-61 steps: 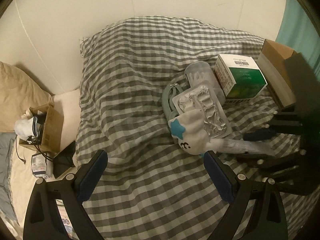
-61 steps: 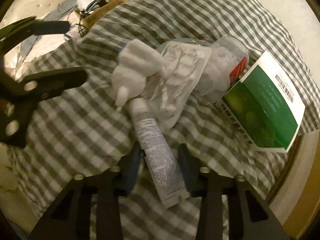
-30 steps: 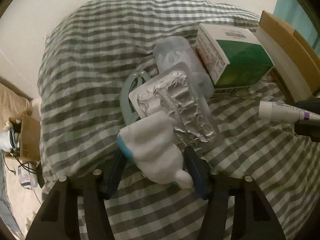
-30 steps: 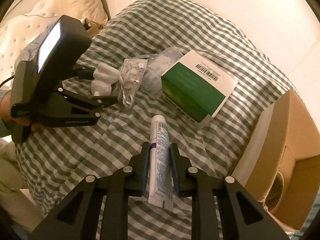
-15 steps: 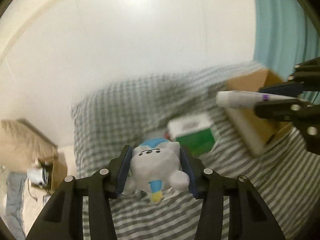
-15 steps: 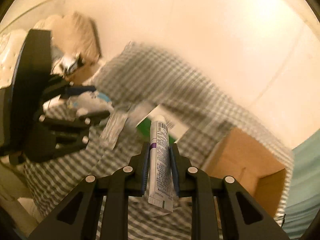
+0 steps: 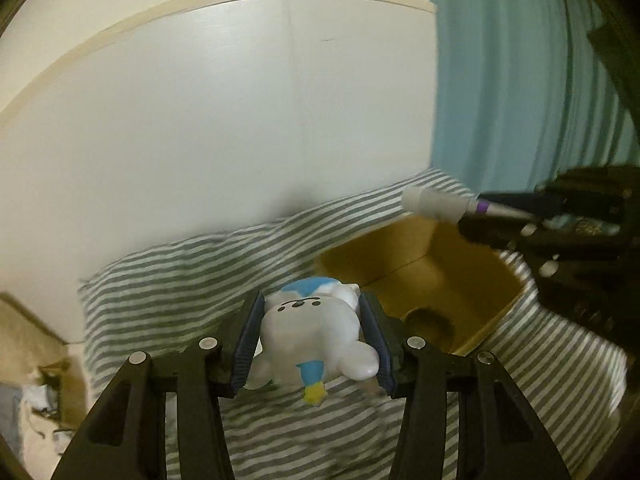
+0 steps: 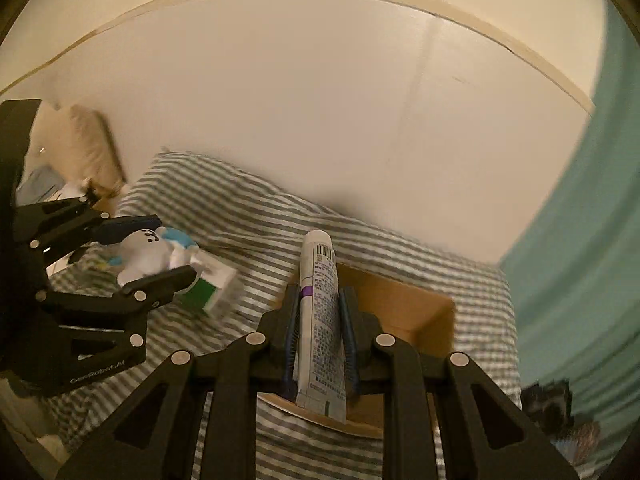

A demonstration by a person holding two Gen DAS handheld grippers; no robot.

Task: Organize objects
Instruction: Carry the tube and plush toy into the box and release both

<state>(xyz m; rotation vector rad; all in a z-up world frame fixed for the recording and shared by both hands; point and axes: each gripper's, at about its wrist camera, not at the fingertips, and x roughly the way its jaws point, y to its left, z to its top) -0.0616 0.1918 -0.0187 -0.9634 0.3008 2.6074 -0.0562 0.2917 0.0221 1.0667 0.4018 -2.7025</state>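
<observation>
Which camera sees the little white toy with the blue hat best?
The left wrist view. The white toy sits big and centered, squeezed between the left gripper's pads, face markings visible. In the right wrist view the toy is small, off to the left and partly hidden by a finger.

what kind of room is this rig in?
Most likely a bedroom. The work surface is a bed with a grey-and-white checked duvet pushed against a plain white wall, a beige pillow lies at one end, and a teal curtain hangs beside it.
</observation>
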